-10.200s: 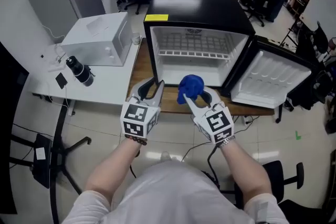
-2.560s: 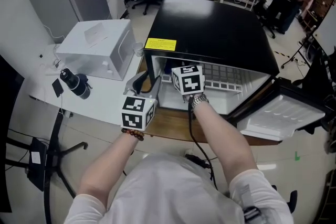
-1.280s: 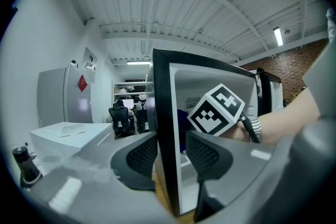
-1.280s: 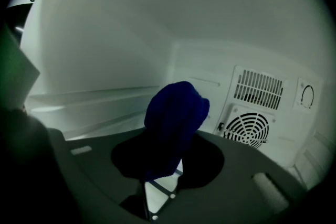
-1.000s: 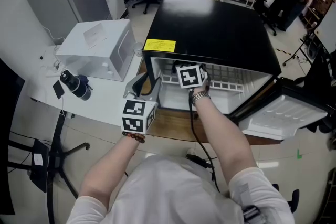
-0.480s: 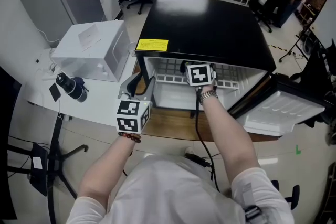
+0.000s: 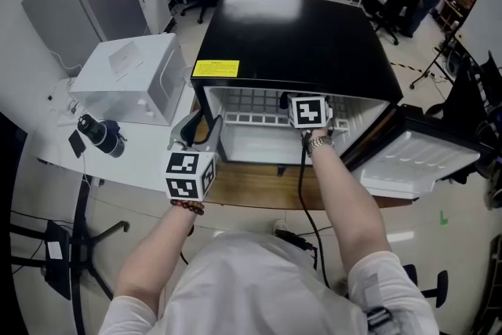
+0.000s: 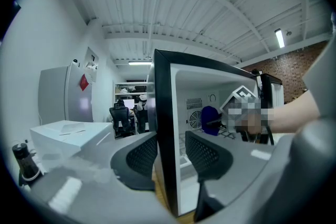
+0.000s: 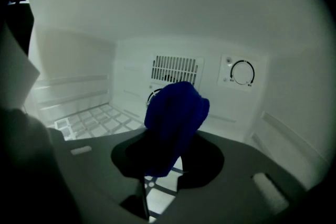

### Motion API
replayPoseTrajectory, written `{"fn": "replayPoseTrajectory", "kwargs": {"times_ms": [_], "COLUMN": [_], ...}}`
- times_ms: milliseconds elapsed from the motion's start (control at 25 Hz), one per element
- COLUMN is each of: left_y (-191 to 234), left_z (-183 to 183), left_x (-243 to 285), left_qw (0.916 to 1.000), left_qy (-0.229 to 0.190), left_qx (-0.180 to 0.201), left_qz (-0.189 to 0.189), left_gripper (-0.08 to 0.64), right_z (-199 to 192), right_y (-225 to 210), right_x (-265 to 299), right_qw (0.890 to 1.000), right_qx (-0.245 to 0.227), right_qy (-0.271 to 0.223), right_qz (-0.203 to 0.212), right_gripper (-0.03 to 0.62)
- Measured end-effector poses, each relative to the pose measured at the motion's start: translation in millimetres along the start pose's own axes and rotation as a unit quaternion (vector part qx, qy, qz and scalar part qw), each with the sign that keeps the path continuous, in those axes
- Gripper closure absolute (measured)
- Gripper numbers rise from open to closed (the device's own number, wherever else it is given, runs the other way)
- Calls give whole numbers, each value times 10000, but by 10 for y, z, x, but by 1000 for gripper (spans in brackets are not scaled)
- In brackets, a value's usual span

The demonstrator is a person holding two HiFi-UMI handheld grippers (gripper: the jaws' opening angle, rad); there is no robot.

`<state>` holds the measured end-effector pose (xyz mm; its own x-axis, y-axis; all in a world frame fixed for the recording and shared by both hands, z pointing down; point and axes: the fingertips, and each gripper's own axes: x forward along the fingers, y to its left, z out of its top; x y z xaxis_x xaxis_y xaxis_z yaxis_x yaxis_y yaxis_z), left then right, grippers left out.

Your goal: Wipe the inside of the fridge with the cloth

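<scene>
The black mini fridge (image 7: 290, 20) stands open on a wooden board. My right gripper (image 9: 169, 161) reaches inside and is shut on the blue cloth (image 9: 176, 113), which stands bunched above the jaws, short of the back wall. In the head view only its marker cube (image 7: 308, 112) shows, under the fridge's top edge. The left gripper view shows the cloth (image 8: 210, 119) from the side. My left gripper (image 7: 200, 124) is at the fridge's front left edge. Its jaws straddle that wall (image 8: 165, 128), with the pads (image 8: 140, 157) against it.
The fridge door (image 7: 420, 161) hangs open to the right. A wire shelf (image 9: 100, 118) lies below the cloth; a vent (image 9: 177, 69) and a dial (image 9: 242, 72) are on the back wall. A white box (image 7: 125, 78) and a black cylinder (image 7: 98, 133) sit on the white table at left.
My right gripper has moved to the right inside the fridge with the cloth in it. The left gripper has stayed at the front left edge.
</scene>
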<state>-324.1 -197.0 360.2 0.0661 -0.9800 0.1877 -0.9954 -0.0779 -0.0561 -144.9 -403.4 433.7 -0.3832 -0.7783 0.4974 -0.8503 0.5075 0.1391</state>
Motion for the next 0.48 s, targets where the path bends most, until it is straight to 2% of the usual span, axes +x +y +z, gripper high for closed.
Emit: {"fn": "replayPoseTrajectory", "kwargs": {"times_ms": [240,360,480], "left_y": [2,4,6], "left_z": [4,1,1], "left_x": [3,5,4], "left_qw": [10000,10000,10000], "left_qy": [-12,-10,-8], "left_qx": [-24,-43,-64], "left_qz": [9,25,39], "left_gripper": [400,400,400], "right_z": [-85,-111,-178], "right_y": [-237,-436,-483], "right_x": [-35,-96,-94], "right_qw": [9998,9991,9990], "right_qx": [175,158,282], "right_qy": [51,90,163], "right_qz": [-89,-374,-314], "right_gripper": [482,482,482]}}
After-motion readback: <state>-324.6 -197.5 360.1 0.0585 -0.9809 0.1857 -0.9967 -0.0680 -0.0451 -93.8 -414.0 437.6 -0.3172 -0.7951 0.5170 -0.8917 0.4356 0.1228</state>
